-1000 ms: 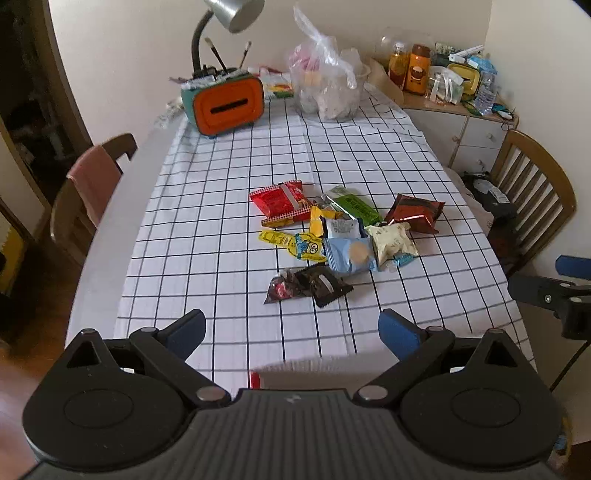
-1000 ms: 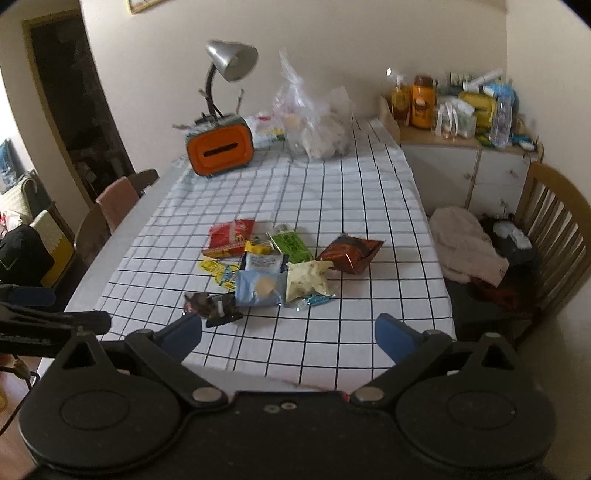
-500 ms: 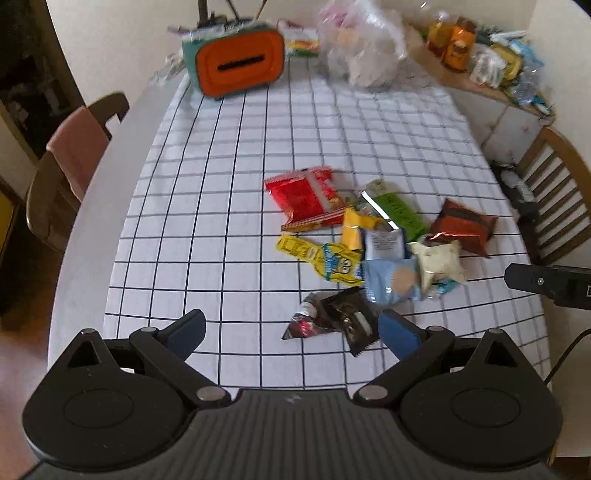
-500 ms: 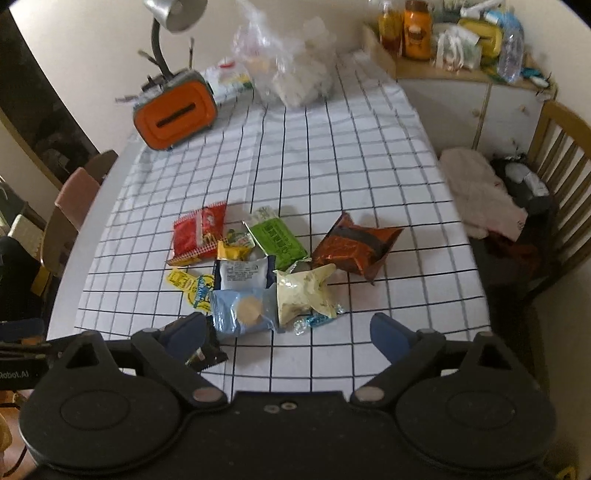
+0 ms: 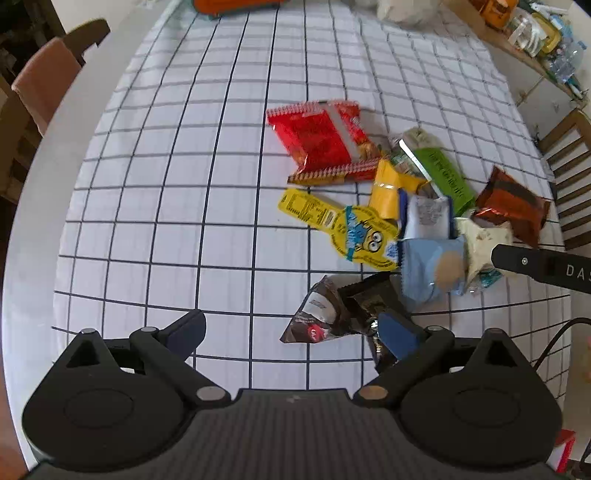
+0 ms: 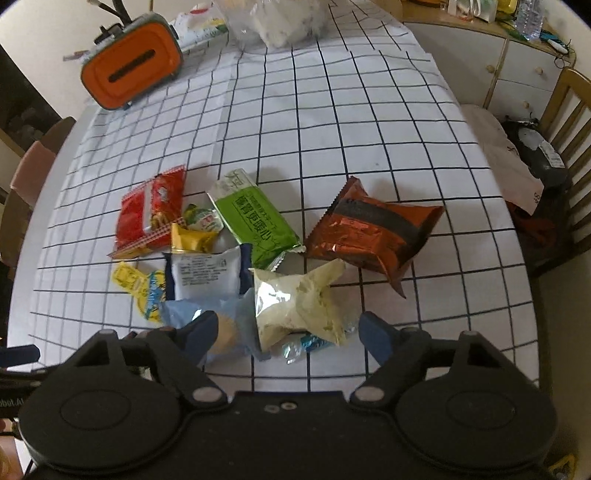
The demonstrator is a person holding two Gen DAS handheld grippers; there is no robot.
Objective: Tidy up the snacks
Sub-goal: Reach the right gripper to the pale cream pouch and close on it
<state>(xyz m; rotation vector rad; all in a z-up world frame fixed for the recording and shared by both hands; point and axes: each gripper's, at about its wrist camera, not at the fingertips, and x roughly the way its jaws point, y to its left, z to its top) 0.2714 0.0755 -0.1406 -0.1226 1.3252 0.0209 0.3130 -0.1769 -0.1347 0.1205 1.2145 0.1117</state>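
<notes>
A loose heap of snack packets lies on the checked tablecloth [image 5: 184, 184]. It holds a red packet [image 5: 317, 140], a green bar [image 6: 255, 218], an orange-brown pouch [image 6: 373, 230], a cream pouch [image 6: 299, 302], a pale blue packet [image 5: 432, 269], a white packet [image 6: 203, 275], a yellow cartoon strip [image 5: 347, 225] and dark packets [image 5: 343, 314]. My left gripper [image 5: 291, 332] is open, low over the table, with the dark packets by its right finger. My right gripper [image 6: 286, 336] is open above the pale blue and cream packets. Its finger shows in the left wrist view [image 5: 535, 264].
An orange tissue box [image 6: 131, 77] and a clear plastic bag [image 6: 280, 18] stand at the table's far end. Wooden chairs stand at the right [image 6: 569, 110] and at the left [image 5: 40, 85]. A cabinet [image 6: 517, 66] with bottles is far right.
Both grippers have come down and forward toward the snack heap. The snacks now fill much more of both views. Both stay open.
</notes>
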